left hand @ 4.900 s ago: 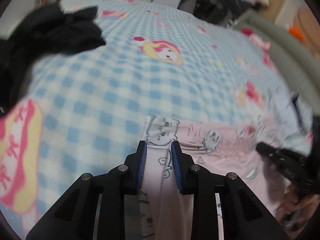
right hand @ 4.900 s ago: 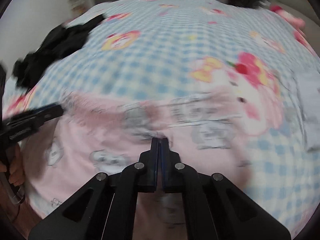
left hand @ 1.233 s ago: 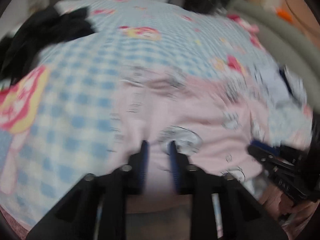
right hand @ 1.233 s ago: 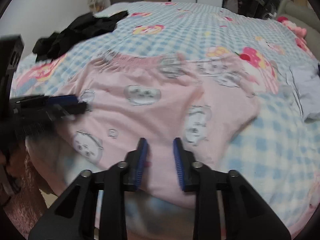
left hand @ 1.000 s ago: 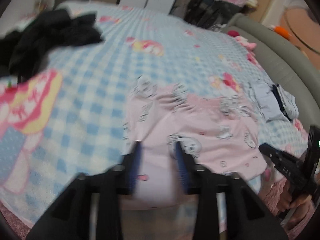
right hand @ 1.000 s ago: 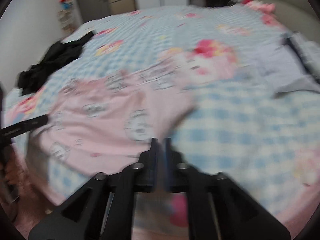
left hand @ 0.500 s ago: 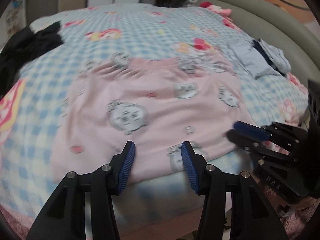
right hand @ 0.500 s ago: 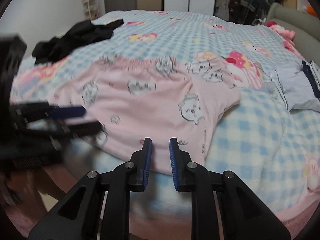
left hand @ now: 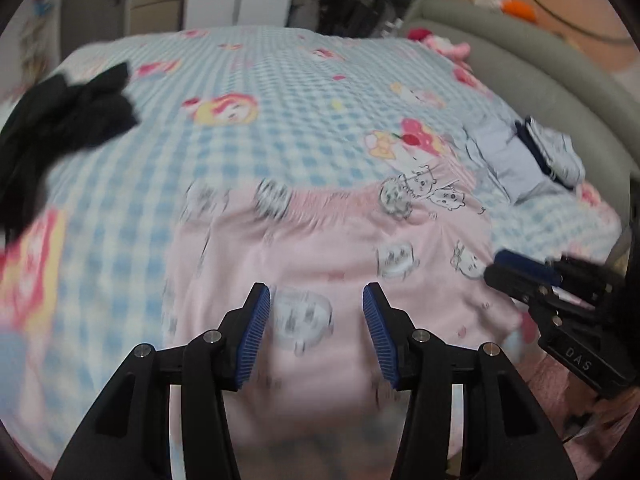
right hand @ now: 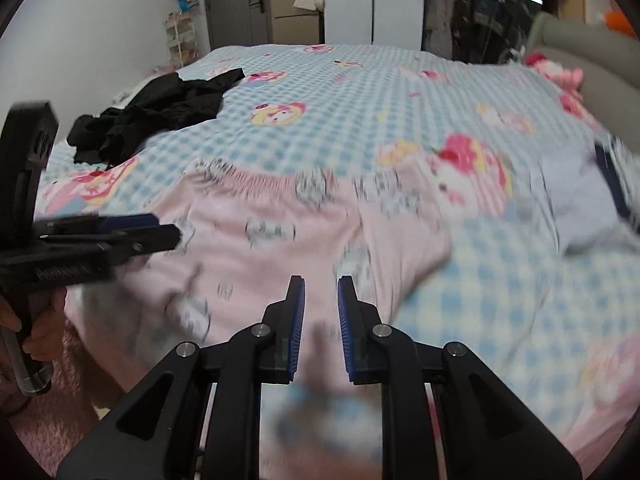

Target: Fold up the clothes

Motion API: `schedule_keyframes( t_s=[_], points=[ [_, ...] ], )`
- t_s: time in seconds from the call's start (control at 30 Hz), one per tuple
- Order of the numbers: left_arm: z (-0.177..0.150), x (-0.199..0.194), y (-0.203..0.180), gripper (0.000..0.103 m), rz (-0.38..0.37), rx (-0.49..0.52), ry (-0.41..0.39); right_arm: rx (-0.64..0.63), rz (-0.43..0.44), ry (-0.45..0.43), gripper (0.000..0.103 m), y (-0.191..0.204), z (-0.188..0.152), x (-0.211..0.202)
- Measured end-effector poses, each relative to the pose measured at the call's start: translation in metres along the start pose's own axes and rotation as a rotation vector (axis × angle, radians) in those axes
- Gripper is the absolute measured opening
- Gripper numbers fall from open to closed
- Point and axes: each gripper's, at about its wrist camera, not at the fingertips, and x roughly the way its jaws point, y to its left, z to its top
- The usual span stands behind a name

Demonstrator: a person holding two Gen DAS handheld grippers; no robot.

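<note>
The left gripper (left hand: 316,330), at the lower centre of its frame, is held with its jaws wide apart and empty; about five seconds ago pink cloth was clamped between them. The right gripper (right hand: 321,326) is likewise parted, more narrowly, where it was pressed shut before. The pink pyjama bottoms (left hand: 328,256) have therefore been released and are spread across the middle of the checked bedspread (left hand: 280,92), waistband toward the upper part. A fresh fold is judged to be next. A black garment (left hand: 60,116) is left at the upper left, a folded grey pile (left hand: 520,156) at right.
</note>
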Motion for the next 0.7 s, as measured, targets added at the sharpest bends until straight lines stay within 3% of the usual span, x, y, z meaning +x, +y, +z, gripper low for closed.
schedule_keyframes(
  t_s=[0.13,0.3,0.53,0.7],
  points=[
    [0.023,0.02,-0.003,0.051,0.019,0.062,0.043,-0.02,-0.018,0.053,0.02,0.0,0.025,0.022],
    [0.022,0.054,0.001,0.051,0.053,0.092,0.125,-0.033,-0.06,0.104,0.022,0.003,0.025,0.054],
    [0.008,0.053,0.006,0.056,0.104,0.098,0.091,-0.124,-0.163,0.136,0.022,0.019,0.006,0.073],
    [0.007,0.039,0.028,0.052,0.125,0.044,0.069,-0.017,-0.189,0.134,0.022,-0.011,0.012,0.062]
  ],
)
